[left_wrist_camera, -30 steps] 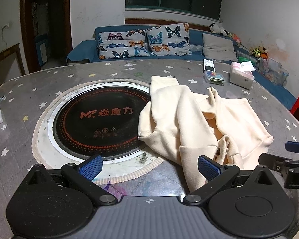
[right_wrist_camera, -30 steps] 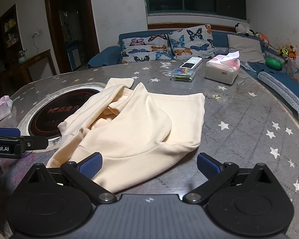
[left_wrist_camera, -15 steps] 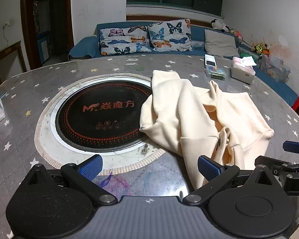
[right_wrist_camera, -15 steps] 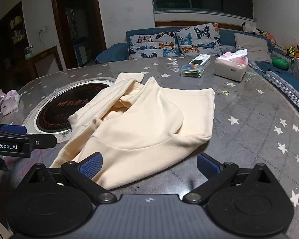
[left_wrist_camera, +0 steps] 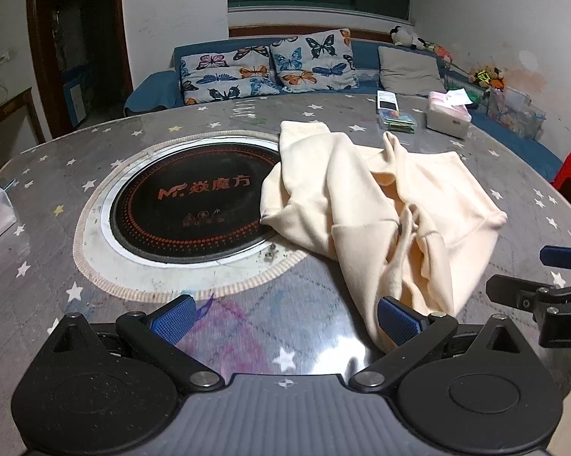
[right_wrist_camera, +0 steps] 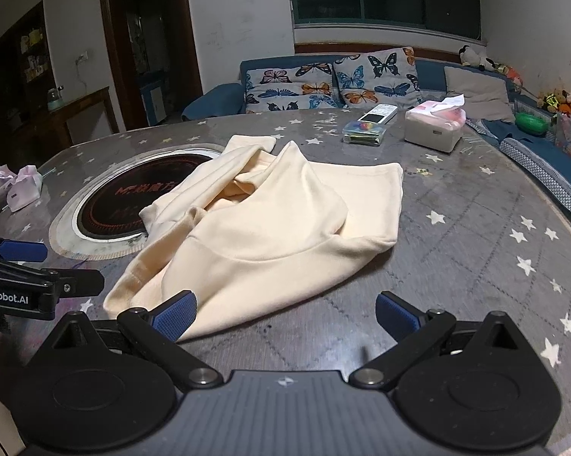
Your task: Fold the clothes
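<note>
The cream sweatshirt [right_wrist_camera: 270, 228] lies crumpled on the worktop [right_wrist_camera: 475, 228], partly over the inset hotplate [left_wrist_camera: 194, 205]. The left gripper [left_wrist_camera: 285, 315] and right gripper [right_wrist_camera: 283, 313] both have jaws released, holding nothing. Risk: pinching bunched layers together would fold the garment askew.

Cream garment [right_wrist_camera: 278, 224] soft matt cloth; table [right_wrist_camera: 471, 228] glossy.
</note>
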